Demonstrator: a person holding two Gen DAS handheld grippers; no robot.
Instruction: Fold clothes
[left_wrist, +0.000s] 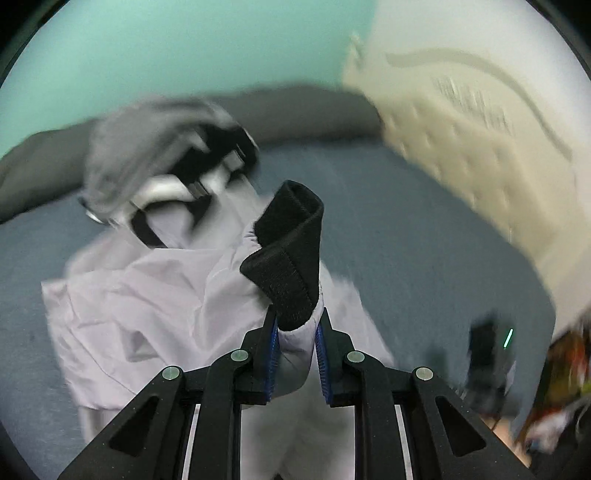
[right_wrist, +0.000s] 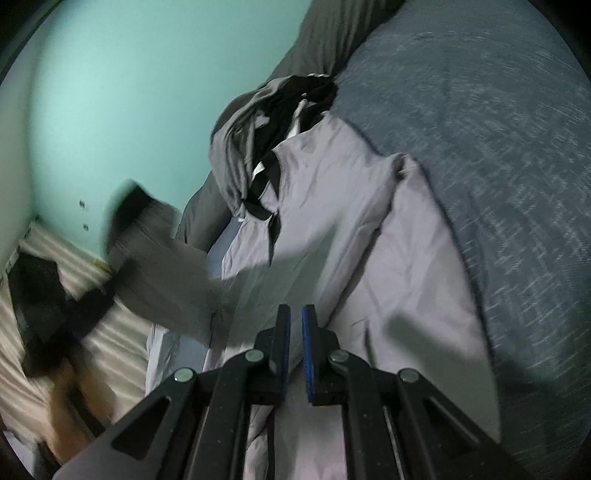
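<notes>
A lavender jacket (left_wrist: 155, 295) lies spread on the blue-grey bed (left_wrist: 424, 229). Its hood (left_wrist: 147, 155), with black and white trim, lies at the far end. My left gripper (left_wrist: 298, 314) is shut on one sleeve just below the black cuff (left_wrist: 291, 258), which sticks up past the blue pads. In the right wrist view the same sleeve (right_wrist: 166, 266) is lifted, blurred, off the jacket (right_wrist: 332, 221) at the left. My right gripper (right_wrist: 294, 314) hovers low over the jacket body with its jaws shut. Whether it pinches any cloth I cannot tell.
A grey blanket (left_wrist: 303, 110) runs along the teal wall (left_wrist: 184, 48) behind the bed. A cream quilted mattress (left_wrist: 480, 155) leans at the right. A dark blurred device with a green light (left_wrist: 487, 362) is at the bed's near right edge. Striped cream bedding (right_wrist: 122, 332) lies left of the jacket.
</notes>
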